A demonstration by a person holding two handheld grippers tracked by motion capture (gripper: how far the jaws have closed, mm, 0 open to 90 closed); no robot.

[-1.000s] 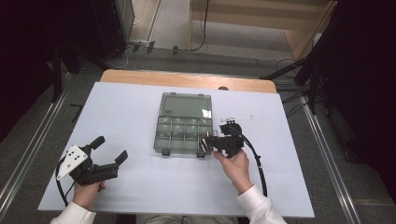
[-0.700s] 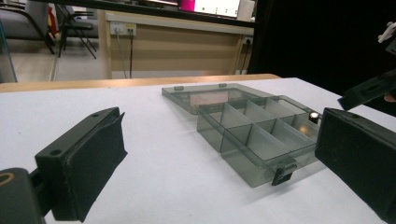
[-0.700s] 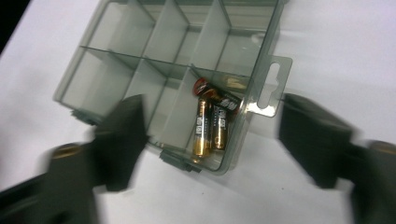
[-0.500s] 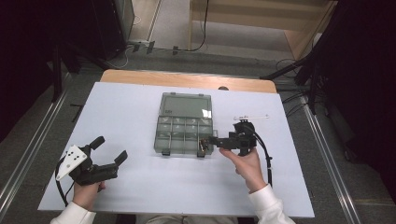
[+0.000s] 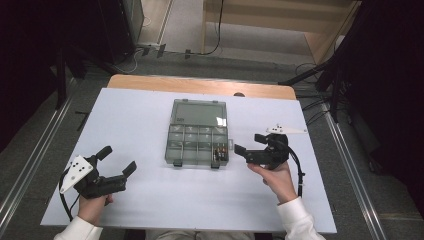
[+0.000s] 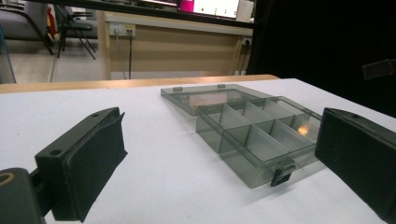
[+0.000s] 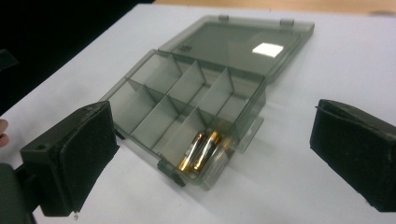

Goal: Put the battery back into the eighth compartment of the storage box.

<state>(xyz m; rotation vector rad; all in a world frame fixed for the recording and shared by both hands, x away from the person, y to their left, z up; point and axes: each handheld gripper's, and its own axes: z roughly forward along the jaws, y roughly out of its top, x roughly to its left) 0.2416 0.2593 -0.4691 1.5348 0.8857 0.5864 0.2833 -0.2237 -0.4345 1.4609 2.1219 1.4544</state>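
— What sort of place is this?
— A lab or recording room, I'd say. A white desk on metal rails, dark curtains at both sides, cables across the grey floor.
— Anything else?
— Wall sockets and office chairs behind.
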